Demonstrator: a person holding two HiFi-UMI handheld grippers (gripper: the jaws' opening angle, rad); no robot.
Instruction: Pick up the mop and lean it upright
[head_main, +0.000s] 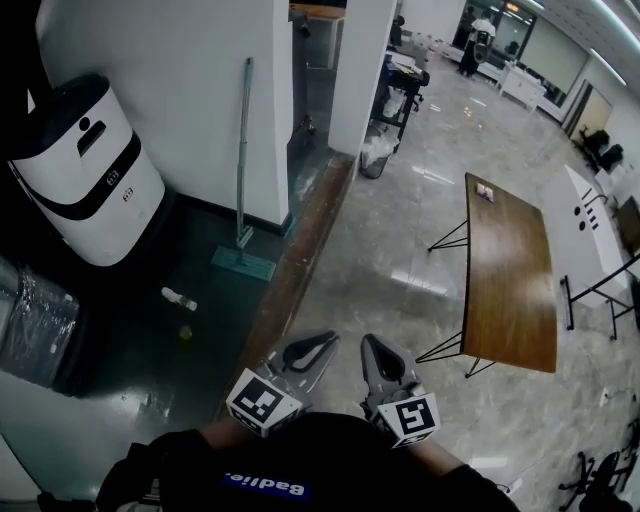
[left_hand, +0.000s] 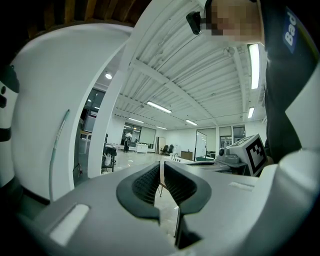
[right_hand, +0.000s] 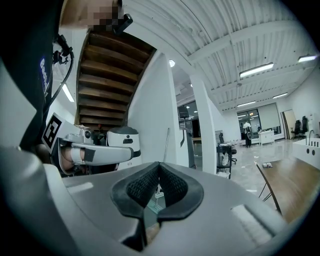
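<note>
Both empty, left tool (head_main: 322, 343) barely parted, right tool (head_main: 370, 348) pressed together; mop (head_main: 242, 160) upright against wall (head_main: 190, 80), well ahead.

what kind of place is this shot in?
Probably an open-plan office or lab floor: a long wooden table on polished tile, office chairs and white desks beyond, strip lights overhead.

The mop (head_main: 241, 170) stands in the upper left of the head view, nearly upright. Its long, thin grey-green handle (head_main: 245, 110) leans against the white wall (head_main: 190, 90). Its flat, rectangular teal head (head_main: 243, 263) lies on the dark floor (head_main: 200, 340) at the wall's foot, set slantwise in the frame. In the left gripper view the handle shows as a thin line at the left.
</note>
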